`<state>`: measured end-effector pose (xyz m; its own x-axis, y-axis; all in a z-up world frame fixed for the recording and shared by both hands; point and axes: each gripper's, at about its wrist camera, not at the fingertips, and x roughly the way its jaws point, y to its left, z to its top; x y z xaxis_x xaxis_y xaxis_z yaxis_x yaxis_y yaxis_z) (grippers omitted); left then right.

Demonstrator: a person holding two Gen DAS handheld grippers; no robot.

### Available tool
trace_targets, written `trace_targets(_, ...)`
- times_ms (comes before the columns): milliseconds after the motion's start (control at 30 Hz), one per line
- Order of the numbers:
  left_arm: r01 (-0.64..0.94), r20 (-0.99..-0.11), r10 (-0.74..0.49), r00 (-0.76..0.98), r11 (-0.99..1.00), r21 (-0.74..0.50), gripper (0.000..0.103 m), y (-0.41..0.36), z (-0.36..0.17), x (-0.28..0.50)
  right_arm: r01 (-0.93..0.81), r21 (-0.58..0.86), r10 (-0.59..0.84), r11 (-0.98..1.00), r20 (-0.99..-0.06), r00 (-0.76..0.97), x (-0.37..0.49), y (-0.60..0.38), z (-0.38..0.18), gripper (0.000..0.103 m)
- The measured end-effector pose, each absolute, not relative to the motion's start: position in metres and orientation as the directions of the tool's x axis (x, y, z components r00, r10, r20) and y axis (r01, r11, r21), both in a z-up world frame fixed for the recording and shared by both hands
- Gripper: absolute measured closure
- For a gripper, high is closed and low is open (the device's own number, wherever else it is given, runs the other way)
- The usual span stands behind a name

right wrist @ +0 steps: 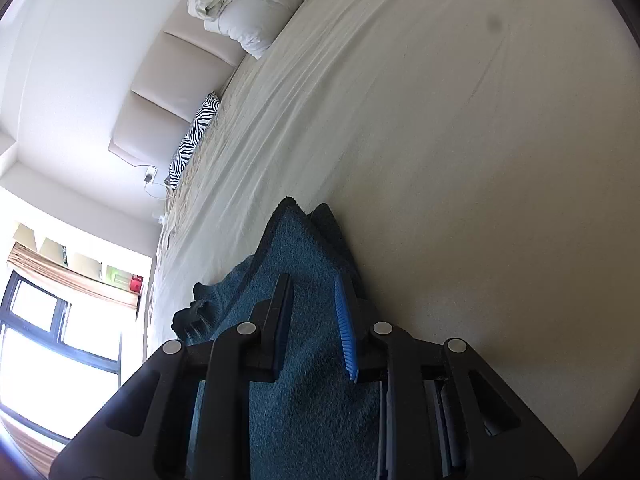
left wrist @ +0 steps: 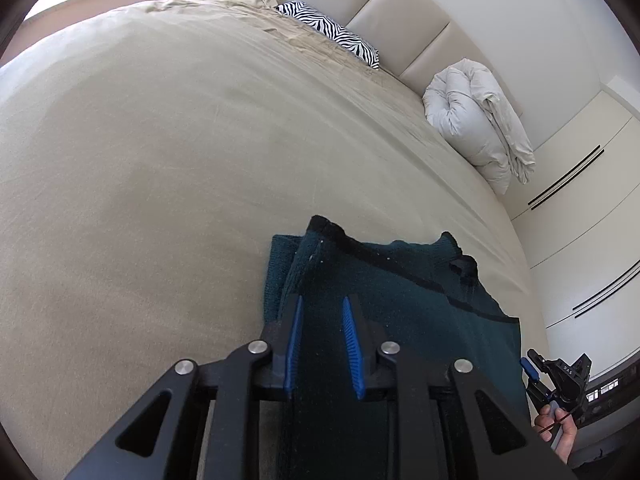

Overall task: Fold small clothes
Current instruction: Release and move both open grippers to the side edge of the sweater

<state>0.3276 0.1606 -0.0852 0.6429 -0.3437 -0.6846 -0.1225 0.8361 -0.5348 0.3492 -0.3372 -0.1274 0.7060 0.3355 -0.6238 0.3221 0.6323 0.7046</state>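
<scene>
A dark teal knit garment with black trim lies partly folded on the beige bed sheet. My left gripper hangs just over its left part, jaws apart, with cloth between the blue pads; I cannot tell whether they pinch it. My right gripper is over the garment's other end, jaws apart the same way. The right gripper also shows in the left wrist view at the garment's right edge, held by a hand.
A zebra-print pillow and a rolled white duvet lie against the padded headboard. White wardrobe doors stand to the right of the bed. A window is on the far side.
</scene>
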Motion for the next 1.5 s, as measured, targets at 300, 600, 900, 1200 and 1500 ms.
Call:
trace_targets(300, 0.080, -0.748, -0.267, 0.608, 0.958, -0.277, 0.034, 0.053, -0.067, 0.261, -0.050, 0.818, 0.733, 0.573, -0.485, 0.477, 0.316, -0.167, -0.111, 0.081)
trace_targets(600, 0.097, -0.786, -0.200, 0.585, 0.979, -0.177, 0.034, 0.046, -0.096, 0.253, 0.065, 0.826, 0.686, 0.560, -0.507, 0.521, 0.287, -0.198, -0.153, 0.083)
trace_targets(900, 0.114, -0.779, -0.203, 0.593, 0.979, -0.169, 0.033, 0.046, -0.098, 0.249, 0.323, 0.815, 0.365, 0.481, -0.521, 0.771, 0.224, -0.325, -0.141, 0.082)
trace_targets(1200, 0.119, -0.780, -0.206, 0.592, 0.979, -0.168, 0.033, 0.045, -0.095, 0.250, 0.152, 0.789, 0.497, 0.595, -0.510, 0.702, 0.260, -0.246, -0.096, 0.081)
trace_targets(1500, 0.080, -0.702, -0.207, 0.681, 0.974, -0.210, 0.033, 0.066, -0.042, 0.269, -0.004, 0.767, 0.635, 0.642, -0.528, 0.564, 0.332, -0.123, -0.093, 0.049)
